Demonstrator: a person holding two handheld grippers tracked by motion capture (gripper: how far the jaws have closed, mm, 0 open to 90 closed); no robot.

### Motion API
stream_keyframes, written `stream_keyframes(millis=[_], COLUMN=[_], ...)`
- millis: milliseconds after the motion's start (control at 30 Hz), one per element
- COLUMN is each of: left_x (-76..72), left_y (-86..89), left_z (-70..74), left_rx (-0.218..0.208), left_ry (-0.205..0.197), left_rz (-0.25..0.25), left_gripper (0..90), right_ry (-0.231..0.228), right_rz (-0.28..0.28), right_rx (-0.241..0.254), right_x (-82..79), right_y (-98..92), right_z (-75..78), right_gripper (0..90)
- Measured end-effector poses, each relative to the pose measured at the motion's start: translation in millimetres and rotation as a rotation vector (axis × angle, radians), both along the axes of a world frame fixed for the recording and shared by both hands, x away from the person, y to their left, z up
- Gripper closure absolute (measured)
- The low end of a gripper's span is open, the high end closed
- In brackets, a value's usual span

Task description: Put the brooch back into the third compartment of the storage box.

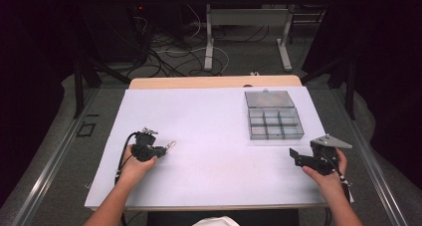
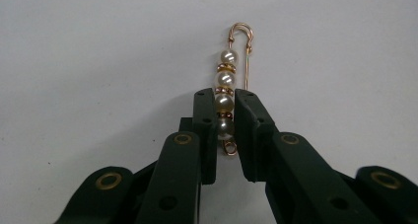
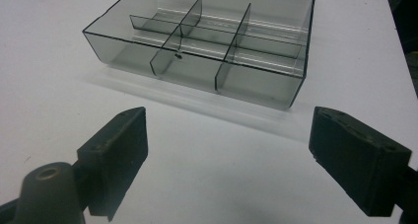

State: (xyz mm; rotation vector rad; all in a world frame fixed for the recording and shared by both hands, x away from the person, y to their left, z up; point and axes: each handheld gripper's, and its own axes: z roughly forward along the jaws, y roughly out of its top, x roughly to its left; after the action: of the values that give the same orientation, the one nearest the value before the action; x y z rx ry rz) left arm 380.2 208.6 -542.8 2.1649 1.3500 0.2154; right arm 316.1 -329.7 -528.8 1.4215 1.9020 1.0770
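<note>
Left gripper view: the left gripper (image 2: 226,116) clamps a gold pearl pin (image 2: 227,88), its lower pearls between the jaw tips and its looped end projecting beyond them. High view: the pin (image 1: 170,146) is small and indistinct at the table's (image 1: 209,171) left. Right gripper view: the right gripper (image 3: 229,150), jaws wide and empty, faces a smoky compartment box (image 3: 207,46). No writing is legible.

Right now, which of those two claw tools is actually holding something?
The left gripper, at the left of the high view. Its jaws are clamped on a gold pearl brooch pin. The right gripper has its jaws spread wide apart, facing the clear divided box.
</note>
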Motion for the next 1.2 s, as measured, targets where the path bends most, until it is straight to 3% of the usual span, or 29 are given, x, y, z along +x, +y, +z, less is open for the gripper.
stream_keyframes(millis=[267, 600, 700, 900, 1000, 1200], left_x=[-3.9, -8.3, -9.2, -10.5, -10.6, -13.1], left_y=[-0.2, -1.9, -2.7, -2.4, -2.5, -4.0], left_z=[6.3, 15.6, 16.7, 19.2, 19.0, 22.9], left_rx=[-0.006, -0.019, -0.017, -0.023, -0.024, -0.021], left_ry=[-0.053, -0.081, -0.106, -0.099, -0.124, -0.133], left_rz=[-0.01, -0.037, -0.04, -0.044, -0.044, -0.059], left_gripper=[80.5, 80.6, 80.6, 80.6, 80.6, 80.6], right_ry=[0.0, 0.002, 0.0, 0.0, 0.004, 0.002], right_rz=[0.001, -0.006, -0.005, -0.005, -0.004, 0.002], right_rx=[-0.001, -0.003, -0.004, -0.005, -0.004, -0.01], right_x=[-0.4, 0.2, 0.2, 0.2, 0.1, 0.4], right_y=[-0.8, -1.3, -1.4, -1.5, -1.2, -1.3], right_z=[0.0, -0.9, -0.8, -0.8, -0.9, -1.2], right_gripper=[14.5, 14.5, 14.5, 14.6, 14.6, 14.7])
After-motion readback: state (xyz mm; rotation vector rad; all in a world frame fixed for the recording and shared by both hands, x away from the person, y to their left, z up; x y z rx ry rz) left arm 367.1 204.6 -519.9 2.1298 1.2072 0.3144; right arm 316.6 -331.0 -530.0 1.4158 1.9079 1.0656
